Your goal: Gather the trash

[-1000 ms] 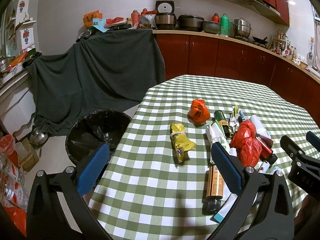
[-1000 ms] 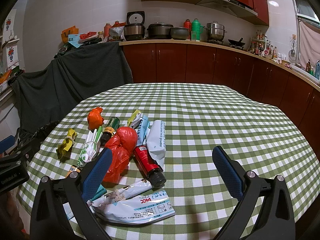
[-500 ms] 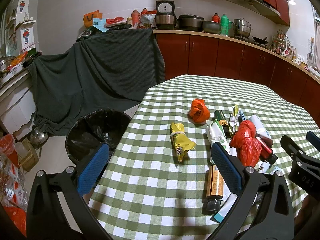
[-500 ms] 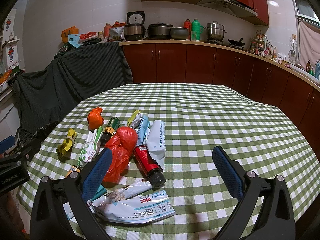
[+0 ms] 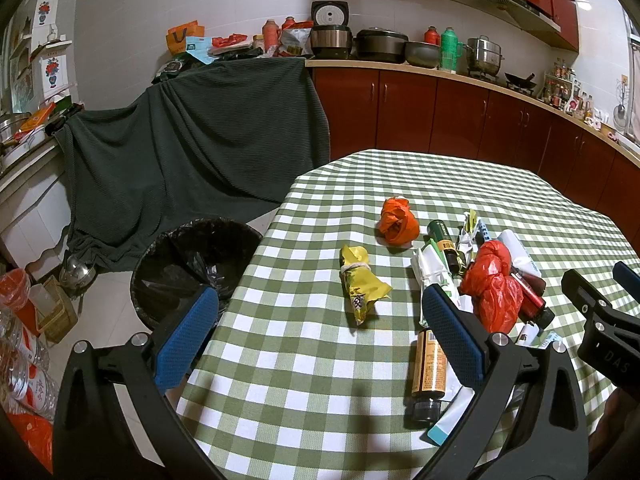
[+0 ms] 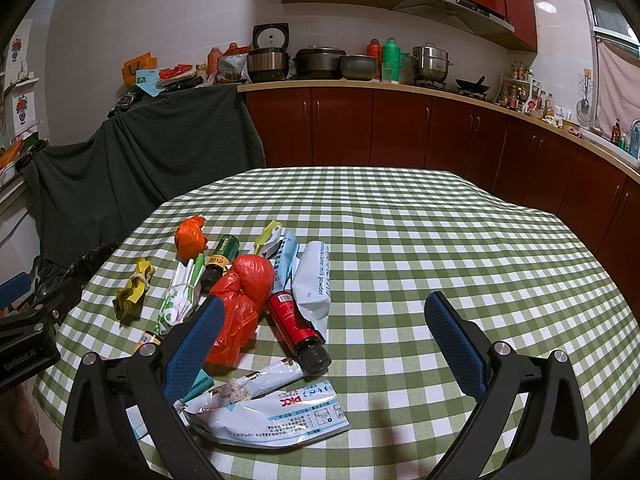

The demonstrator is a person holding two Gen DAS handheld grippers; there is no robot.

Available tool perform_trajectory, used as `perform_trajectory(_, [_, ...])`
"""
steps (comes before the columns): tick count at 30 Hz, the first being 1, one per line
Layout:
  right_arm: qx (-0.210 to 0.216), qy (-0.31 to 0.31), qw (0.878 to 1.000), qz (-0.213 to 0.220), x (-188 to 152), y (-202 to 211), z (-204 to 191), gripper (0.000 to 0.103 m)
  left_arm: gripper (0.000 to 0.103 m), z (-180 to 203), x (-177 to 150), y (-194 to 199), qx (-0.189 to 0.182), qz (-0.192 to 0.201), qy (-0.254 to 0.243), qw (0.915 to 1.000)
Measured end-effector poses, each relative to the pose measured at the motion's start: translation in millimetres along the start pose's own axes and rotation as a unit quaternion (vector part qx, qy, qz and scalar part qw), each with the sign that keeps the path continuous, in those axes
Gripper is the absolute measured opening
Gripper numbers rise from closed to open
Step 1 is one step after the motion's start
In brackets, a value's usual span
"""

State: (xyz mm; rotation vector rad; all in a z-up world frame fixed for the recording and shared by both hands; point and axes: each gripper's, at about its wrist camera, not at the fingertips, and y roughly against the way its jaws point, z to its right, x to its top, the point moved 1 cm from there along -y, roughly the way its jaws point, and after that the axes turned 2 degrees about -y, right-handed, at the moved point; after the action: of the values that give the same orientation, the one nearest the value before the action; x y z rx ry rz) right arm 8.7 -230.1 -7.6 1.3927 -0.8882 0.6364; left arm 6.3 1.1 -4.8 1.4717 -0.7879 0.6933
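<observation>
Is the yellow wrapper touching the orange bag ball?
Apart. The left wrist view shows bare tablecloth between the yellow wrapper and the orange bag ball.

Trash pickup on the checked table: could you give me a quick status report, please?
Left gripper open, empty. Right gripper open, empty. Trash pile untouched on table; bin beside it, nothing blocking.
</observation>
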Motion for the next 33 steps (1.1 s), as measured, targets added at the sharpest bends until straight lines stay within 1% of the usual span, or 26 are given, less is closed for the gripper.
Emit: perform_trajectory(33, [0.001, -0.001, 1.0, -0.003, 1.1, -0.9, 0.2, 0.098, 0.1, -0.5, -1.6, -0.7, 0.002, -0.004, 0.001, 1.0])
